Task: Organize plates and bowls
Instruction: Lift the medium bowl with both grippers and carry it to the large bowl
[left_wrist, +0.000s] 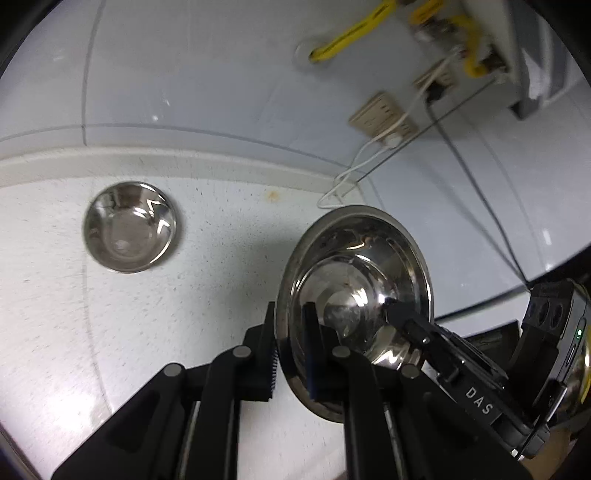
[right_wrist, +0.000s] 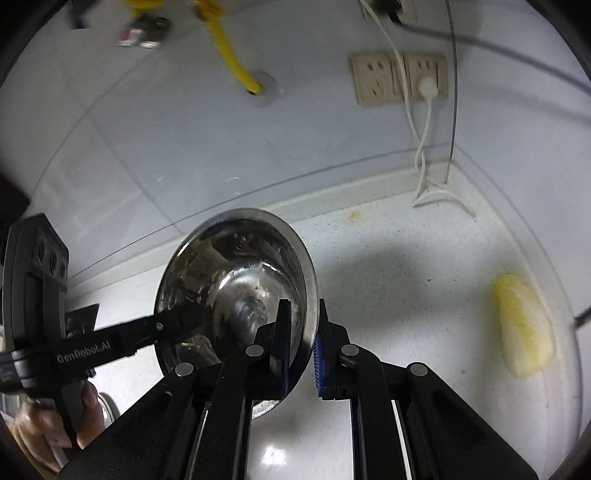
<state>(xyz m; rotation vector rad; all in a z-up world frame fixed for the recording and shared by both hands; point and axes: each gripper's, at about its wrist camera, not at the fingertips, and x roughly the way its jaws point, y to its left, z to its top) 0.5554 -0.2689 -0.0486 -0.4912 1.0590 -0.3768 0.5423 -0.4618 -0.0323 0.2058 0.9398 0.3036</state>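
A shiny steel bowl (left_wrist: 354, 280) is held tilted above the white speckled counter (left_wrist: 207, 295) by both grippers. My left gripper (left_wrist: 291, 354) is shut on its left rim. My right gripper (right_wrist: 301, 350) is shut on the opposite rim of the same bowl (right_wrist: 236, 280). The right gripper's finger (left_wrist: 402, 317) reaches into the bowl from the right in the left wrist view, and the left gripper's finger (right_wrist: 177, 321) shows from the left in the right wrist view. A second, smaller steel bowl (left_wrist: 129, 227) sits upright on the counter at the far left.
A tiled wall (right_wrist: 184, 129) rises behind the counter with sockets (right_wrist: 399, 77), a white cord (right_wrist: 421, 147) and a yellow hose (right_wrist: 236, 62). A pale yellow cabbage-like vegetable (right_wrist: 524, 325) lies on the counter at right.
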